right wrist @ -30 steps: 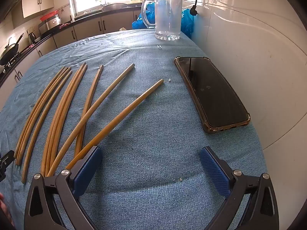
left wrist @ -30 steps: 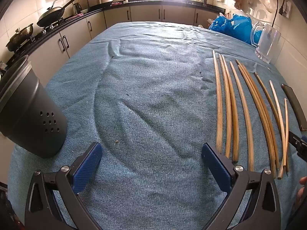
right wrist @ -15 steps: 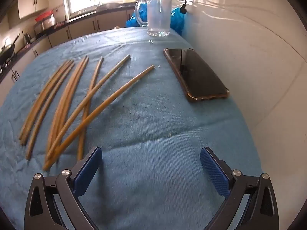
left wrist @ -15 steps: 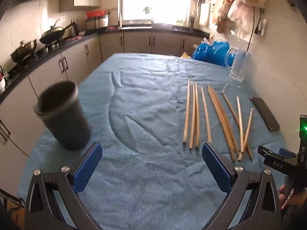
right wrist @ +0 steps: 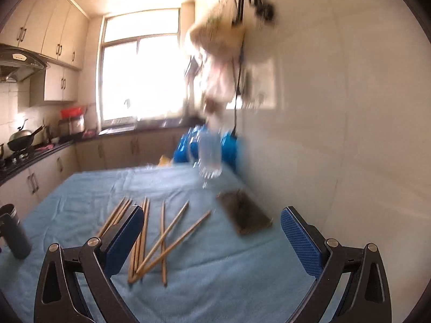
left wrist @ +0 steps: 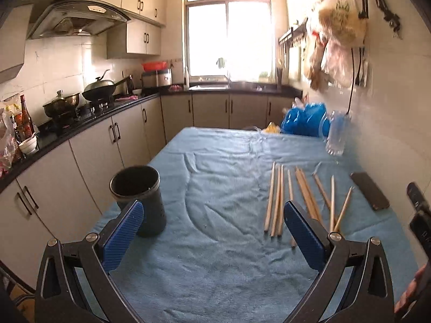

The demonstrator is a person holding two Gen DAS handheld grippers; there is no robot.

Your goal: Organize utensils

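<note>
Several wooden chopsticks (left wrist: 280, 199) lie spread on the blue cloth of the table (left wrist: 215, 177), right of the middle; they also show in the right wrist view (right wrist: 150, 231). A dark utensil holder (left wrist: 138, 199) stands upright and empty at the table's left edge, and shows at the far left of the right wrist view (right wrist: 13, 234). My left gripper (left wrist: 212, 234) is open and empty, raised above the near end of the table. My right gripper (right wrist: 210, 239) is open and empty, raised above the near right part, with the chopsticks ahead to its left.
A black phone (left wrist: 370, 191) lies near the right wall. A glass mug (left wrist: 336, 137) and blue bags (left wrist: 304, 119) stand at the far right. Counters with pans (left wrist: 99, 88) run along the left. The right wrist view is blurred.
Both grippers have risen and pulled back from the table, tilting up so the whole kitchen shows. Nothing on the table has moved. Both stay open.
</note>
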